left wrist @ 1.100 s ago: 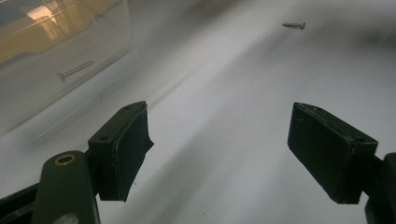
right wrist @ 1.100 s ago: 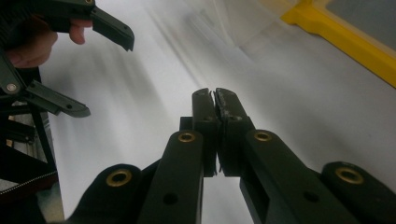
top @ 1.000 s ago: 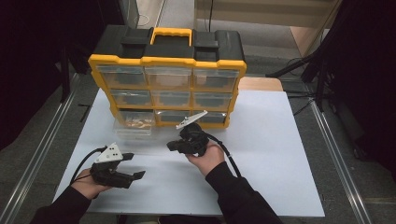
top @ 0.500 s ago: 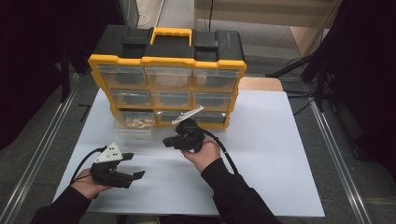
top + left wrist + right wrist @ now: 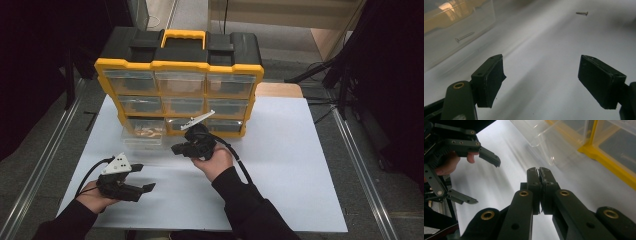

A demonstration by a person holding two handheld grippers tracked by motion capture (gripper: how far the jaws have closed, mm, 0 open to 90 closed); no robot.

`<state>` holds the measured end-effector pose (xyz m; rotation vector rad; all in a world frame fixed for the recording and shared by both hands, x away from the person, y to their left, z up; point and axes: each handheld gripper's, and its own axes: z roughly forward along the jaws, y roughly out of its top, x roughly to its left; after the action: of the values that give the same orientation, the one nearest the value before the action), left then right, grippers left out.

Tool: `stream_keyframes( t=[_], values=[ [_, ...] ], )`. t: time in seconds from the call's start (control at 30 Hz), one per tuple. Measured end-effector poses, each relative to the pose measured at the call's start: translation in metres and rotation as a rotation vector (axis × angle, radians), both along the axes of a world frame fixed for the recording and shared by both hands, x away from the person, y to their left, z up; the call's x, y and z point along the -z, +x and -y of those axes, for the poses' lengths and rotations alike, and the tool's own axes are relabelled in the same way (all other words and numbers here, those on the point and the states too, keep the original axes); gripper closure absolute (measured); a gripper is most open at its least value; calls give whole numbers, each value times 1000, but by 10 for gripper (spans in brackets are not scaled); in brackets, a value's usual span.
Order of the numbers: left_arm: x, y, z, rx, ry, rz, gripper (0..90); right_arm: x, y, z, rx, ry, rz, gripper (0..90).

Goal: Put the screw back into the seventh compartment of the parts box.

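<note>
**Right jaws pressed together near the pulled-out drawer; loose screw on the sheet**

The right gripper (image 5: 539, 173) has its jaws together, with nothing visible between them. If it holds a screw, I cannot tell. It hovers just beside the clear drawer (image 5: 144, 135), pulled out toward the sheet's near edge. The left gripper (image 5: 134, 180) stands apart and empty near the near-left corner.

Risks: a loose screw (image 5: 582, 13) on the white sheet (image 5: 290, 165) could be knocked and roll away. The drawer's wall blocks a level approach. The yellow organizer (image 5: 180, 65) crowds the far edge.

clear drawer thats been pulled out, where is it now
In the high view the clear drawer sits on the white table, just in front of the yellow organizer, at its lower left corner.
</note>
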<state>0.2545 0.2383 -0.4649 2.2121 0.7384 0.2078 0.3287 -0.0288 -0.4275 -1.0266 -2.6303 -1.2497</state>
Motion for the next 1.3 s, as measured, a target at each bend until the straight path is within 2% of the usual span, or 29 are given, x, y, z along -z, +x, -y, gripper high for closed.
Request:
stream_keyframes(
  t=[0.57, 0.97, 1.3],
  values=[
    [0, 0, 0, 1, 1, -1, 207, -15, 6, -9, 4, 22, 7, 888],
    [0, 0, 0, 1, 1, -1, 207, -22, 10, -14, 8, 21, 1, 888],
    [0, 0, 0, 1, -2, 0, 207, -30, 14, -19, 11, 18, 23, 888]
  ],
)
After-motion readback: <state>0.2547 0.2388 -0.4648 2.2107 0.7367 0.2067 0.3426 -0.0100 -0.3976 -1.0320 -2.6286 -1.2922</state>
